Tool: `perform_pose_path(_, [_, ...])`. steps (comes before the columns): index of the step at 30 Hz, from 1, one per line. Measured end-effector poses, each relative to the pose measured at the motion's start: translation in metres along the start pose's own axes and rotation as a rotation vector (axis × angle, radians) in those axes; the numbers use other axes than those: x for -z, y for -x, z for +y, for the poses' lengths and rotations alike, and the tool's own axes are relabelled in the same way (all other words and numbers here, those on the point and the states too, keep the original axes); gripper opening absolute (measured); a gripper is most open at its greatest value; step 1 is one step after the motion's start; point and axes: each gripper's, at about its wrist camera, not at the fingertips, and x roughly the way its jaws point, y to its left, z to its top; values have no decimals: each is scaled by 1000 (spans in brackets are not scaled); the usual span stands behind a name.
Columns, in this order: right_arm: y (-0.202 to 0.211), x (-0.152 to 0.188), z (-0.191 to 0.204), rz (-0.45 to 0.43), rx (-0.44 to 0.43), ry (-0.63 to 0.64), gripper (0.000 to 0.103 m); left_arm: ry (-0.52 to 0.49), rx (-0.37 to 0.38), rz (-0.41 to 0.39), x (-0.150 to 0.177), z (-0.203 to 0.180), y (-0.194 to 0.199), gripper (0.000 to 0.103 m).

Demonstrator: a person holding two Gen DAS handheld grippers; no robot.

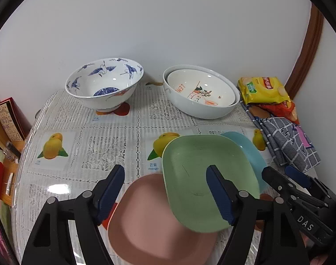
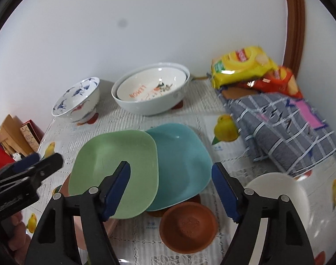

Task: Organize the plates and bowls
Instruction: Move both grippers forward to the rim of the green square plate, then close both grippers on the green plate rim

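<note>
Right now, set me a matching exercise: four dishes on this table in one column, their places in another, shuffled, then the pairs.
Dishes:
1. green plate
2. blue plate
3. brown bowl
4. crane-pattern bowl

Places:
A. standing alone by the wall, far left
B. lying partly over the blue and pink plates
C. nearest the right gripper, in front of the plates
D. partly under the green plate's edge

Pairs: 1-B, 2-D, 3-C, 4-A
</note>
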Motion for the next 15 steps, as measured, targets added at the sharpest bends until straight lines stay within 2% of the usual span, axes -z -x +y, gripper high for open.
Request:
perform_pose_path(4, [-17,2,1,23,11,1,62,2,-9,21,0,-3,-21,66])
perform_pose_path(7, [-26,4,1,26,0,1,59,12,-14,31,1,-4,-31,62])
perform_pose_path(10, [-36,6,3,40,7,13,55,14,-11,47,2,-4,-39,54])
perform_pose_path(12, [-41,8,4,45,-1,12,54,14,-12,58,3,-4,-44,44])
perform_pose_path(14, [-48,9,6,56,-4,14,45,19,-6,72,4,-4,-49,35])
perform_pose_path(15, [-51,10,6,63,-7,15,37,21,-3,77,5,-4,-51,28])
